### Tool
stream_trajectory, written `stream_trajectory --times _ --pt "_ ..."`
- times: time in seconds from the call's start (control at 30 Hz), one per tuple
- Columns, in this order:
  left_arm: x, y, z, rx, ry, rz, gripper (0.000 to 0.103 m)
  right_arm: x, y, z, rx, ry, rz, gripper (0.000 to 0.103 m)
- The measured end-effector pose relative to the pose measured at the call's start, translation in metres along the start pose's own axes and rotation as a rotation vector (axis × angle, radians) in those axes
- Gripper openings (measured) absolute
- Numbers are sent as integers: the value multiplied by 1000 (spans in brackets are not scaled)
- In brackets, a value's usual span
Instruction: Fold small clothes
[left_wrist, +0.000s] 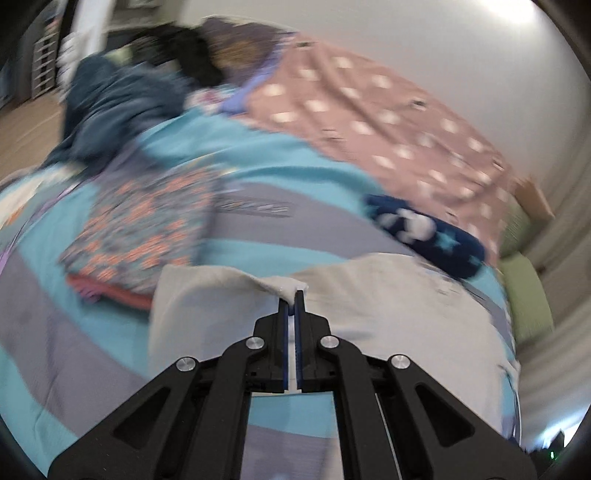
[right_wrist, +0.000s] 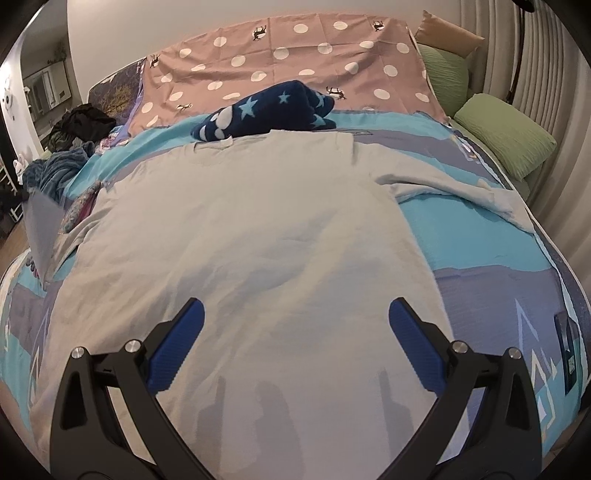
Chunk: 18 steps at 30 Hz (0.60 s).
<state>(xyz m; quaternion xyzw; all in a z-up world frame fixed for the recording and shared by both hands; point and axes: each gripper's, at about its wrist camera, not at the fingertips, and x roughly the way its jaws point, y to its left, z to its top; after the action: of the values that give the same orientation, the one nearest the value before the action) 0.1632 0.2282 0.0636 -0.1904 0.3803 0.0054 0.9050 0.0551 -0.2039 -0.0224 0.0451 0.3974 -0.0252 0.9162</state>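
A pale grey T-shirt (right_wrist: 251, 236) lies spread flat on the bed, collar at the far end, one sleeve stretched out to the right. My right gripper (right_wrist: 295, 314) hovers open and empty over the shirt's lower half. In the left wrist view my left gripper (left_wrist: 294, 295) is shut on a fold of the same grey shirt (left_wrist: 388, 314), pinching its edge between the blue pads. The left view is blurred by motion.
The bed has a blue and grey quilt (right_wrist: 480, 240). A folded patterned garment (left_wrist: 147, 229) lies left of the shirt. A navy star blanket (right_wrist: 266, 110), a pink dotted sheet (right_wrist: 295, 51), green pillows (right_wrist: 506, 136) and a dark clothes pile (right_wrist: 81, 125) lie beyond.
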Motion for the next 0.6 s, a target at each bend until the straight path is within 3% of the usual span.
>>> stream_trajectory --times 0.27,0.37,0.47,0.6 --pt "-8 -130 3 265 24 -207 2 -2 -21 7 11 -30 28 101" --pt "-5 -172 -7 350 56 -288 2 -3 -25 20 -24 -46 149 101" --pt "2 -205 -22 422 90 -337 2 -4 -19 40 -115 -101 330 101" --pt "13 -226 -38 474 140 -353 2 4 -2 81 -282 -179 512 101"
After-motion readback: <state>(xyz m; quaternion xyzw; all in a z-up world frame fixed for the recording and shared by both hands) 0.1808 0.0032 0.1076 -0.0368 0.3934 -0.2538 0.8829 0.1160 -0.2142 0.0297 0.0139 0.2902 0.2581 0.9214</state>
